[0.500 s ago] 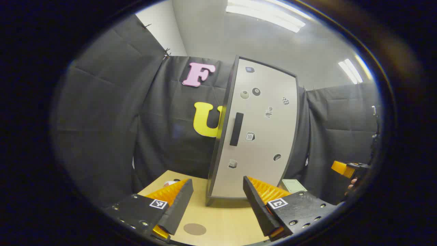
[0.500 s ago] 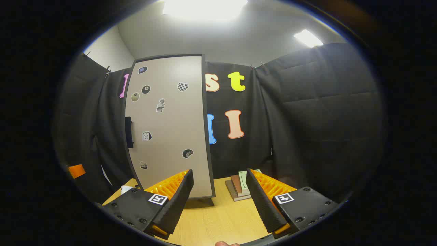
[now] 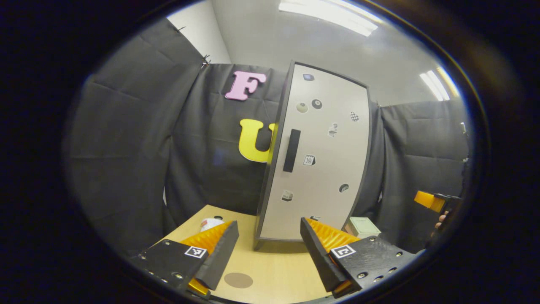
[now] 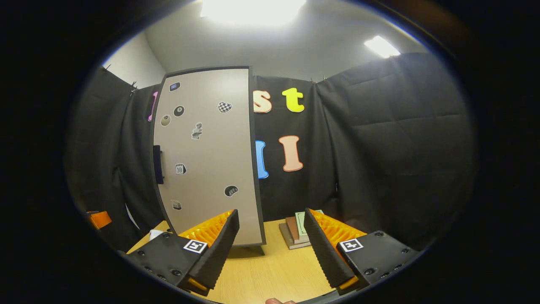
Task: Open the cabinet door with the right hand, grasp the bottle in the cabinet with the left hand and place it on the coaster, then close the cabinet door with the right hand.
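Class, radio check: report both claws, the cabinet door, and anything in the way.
Left claw open, empty. Right claw open, empty. Cabinet door shut, handle untouched. Coaster bare on table; books right of cabinet.

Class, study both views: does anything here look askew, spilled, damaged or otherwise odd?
Nothing stands out. The cabinet stands upright on the table with its door shut; the coaster lies flat and bare; the books are stacked neatly.

Calendar sticker [image 3: 309, 160] on your cabinet door [image 3: 320, 177]: "10"
Other stickers: you can't read them
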A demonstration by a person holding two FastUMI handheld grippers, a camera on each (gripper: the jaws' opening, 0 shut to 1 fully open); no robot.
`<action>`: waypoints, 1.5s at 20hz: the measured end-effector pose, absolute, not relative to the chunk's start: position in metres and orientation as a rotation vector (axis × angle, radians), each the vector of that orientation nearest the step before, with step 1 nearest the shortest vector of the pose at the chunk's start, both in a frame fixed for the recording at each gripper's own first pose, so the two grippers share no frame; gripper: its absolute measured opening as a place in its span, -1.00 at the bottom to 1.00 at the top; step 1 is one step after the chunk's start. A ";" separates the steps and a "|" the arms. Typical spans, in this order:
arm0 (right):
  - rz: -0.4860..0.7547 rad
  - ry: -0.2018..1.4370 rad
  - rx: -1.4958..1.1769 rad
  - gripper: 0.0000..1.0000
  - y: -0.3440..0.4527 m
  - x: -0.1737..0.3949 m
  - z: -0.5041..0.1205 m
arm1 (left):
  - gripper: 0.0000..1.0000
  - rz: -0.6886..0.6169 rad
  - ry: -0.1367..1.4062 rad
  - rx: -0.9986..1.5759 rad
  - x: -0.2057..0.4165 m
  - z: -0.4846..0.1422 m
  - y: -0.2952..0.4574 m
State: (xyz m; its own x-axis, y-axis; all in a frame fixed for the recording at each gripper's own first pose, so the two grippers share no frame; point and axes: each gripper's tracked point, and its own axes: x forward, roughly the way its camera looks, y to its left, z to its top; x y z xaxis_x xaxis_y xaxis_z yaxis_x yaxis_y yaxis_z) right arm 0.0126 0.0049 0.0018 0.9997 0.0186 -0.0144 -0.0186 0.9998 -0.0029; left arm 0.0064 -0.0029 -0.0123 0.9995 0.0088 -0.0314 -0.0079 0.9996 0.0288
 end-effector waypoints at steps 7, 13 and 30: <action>0.059 0.022 0.025 0.95 0.020 0.012 -0.003 | 0.81 0.021 0.011 0.083 -0.005 -0.004 0.008; 0.102 0.023 0.044 0.95 0.040 0.021 0.002 | 0.77 0.040 -0.001 0.107 -0.022 -0.002 0.017; 0.433 -0.054 0.020 0.95 0.183 0.073 0.078 | 0.77 0.154 0.070 0.048 -0.036 -0.036 0.068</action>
State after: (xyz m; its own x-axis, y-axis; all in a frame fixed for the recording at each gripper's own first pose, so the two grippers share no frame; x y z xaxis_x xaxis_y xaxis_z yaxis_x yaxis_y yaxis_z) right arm 0.0733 0.1832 0.0779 0.9065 0.4186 0.0561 -0.4196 0.9077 0.0079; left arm -0.0356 0.0676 -0.0359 0.9857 0.1550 -0.0659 -0.1516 0.9870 0.0536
